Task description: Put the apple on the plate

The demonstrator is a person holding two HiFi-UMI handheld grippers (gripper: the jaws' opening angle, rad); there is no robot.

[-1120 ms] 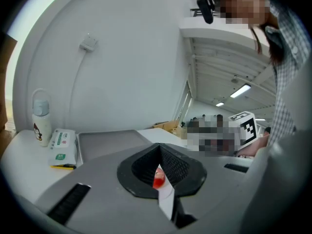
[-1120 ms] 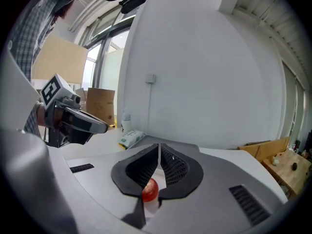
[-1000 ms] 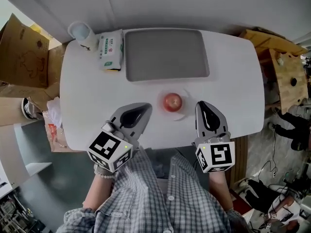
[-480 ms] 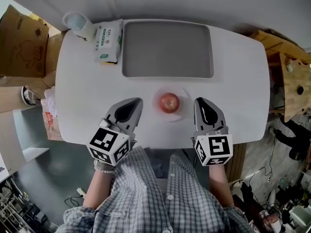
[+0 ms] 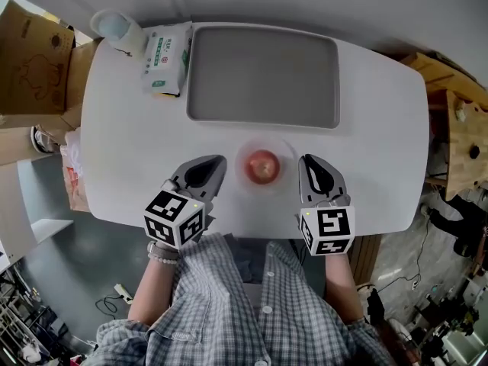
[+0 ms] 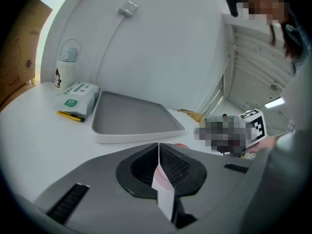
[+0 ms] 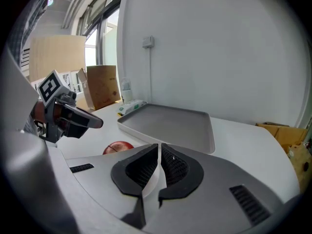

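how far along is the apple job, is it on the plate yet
Done, it seems: the apple sits on the white plate on the table. In hand: nothing; the left gripper and right gripper flank the plate, jaws together and empty. Left: nothing that shows, beyond pulling the grippers away.

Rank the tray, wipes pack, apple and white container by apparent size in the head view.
1. Grey tray, by far the largest.
2. Wipes pack.
3. Apple and white container look about alike, so I won't rank them.
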